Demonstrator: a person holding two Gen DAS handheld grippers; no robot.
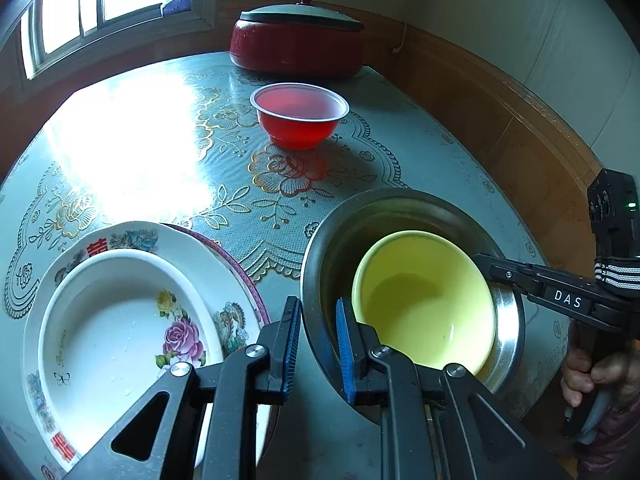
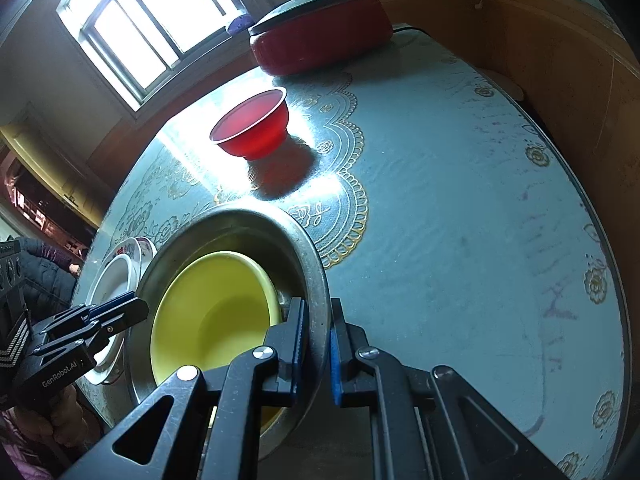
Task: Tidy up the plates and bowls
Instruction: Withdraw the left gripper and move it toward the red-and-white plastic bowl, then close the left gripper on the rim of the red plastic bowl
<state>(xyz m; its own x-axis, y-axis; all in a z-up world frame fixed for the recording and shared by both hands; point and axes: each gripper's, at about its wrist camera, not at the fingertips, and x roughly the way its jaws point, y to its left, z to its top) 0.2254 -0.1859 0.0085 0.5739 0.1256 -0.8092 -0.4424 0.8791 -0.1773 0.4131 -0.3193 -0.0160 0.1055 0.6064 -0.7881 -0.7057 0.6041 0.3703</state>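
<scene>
1. Left wrist view: a steel bowl (image 1: 400, 208) sits near the table's (image 1: 440, 168) near edge, grey and dull inside, with a flat shiny rim.
2. A pale yellow bowl (image 1: 424, 300) is nested inside it, smooth and empty.
3. The left gripper (image 1: 318, 348) is clamped on the steel bowl's near-left rim, one blue pad inside the wall and one outside.
4. The right gripper (image 2: 318, 344) pinches the opposite rim in the same way, jaws nearly closed on the thin metal.
5. Beside the steel bowl, toward the table's left edge, lies a stack of plates (image 1: 120, 320), white with a pink rose and red characters.
6. A translucent red bowl (image 1: 299, 114) stands alone near the table's middle, before a lidded red pot (image 1: 298, 40) at the far edge.
</scene>
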